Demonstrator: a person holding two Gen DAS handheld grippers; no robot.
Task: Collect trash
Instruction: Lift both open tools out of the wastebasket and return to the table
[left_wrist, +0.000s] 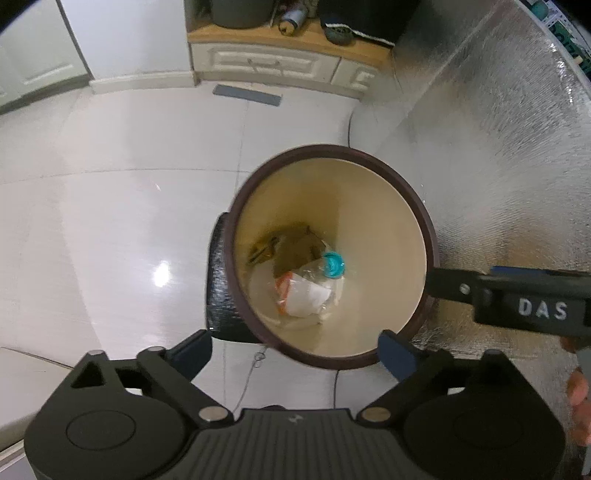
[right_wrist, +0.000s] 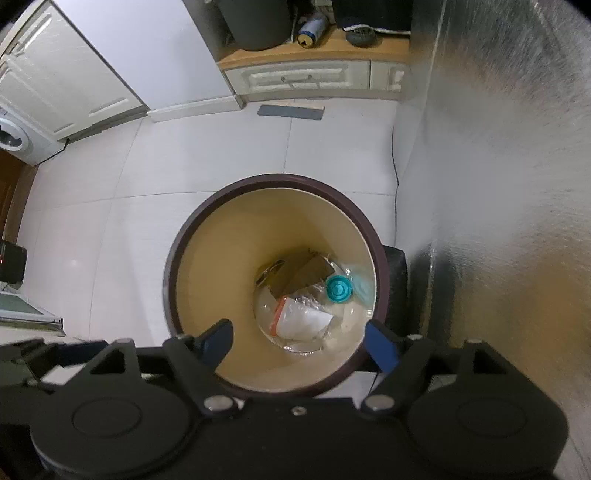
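Drop step looks done — left tongs (left_wrist: 295, 349) and right tongs (right_wrist: 301, 341) hang wide open and empty over the bin (right_wrist: 275, 184), bottle (right_wrist: 338, 290) inside — next, find more trash

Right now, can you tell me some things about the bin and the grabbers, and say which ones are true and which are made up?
1. The bin stands on the floor. True.
2. The bin is empty. False: a bottle with a teal cap and a white wrapper lie at the bottom.
3. The left gripper has its fingers apart with nothing between them. True.
4. The right gripper is squeezing the bottle. False: its fingers are apart and hold nothing.
5. The bin's rim is bright yellow. False: it is dark brown.
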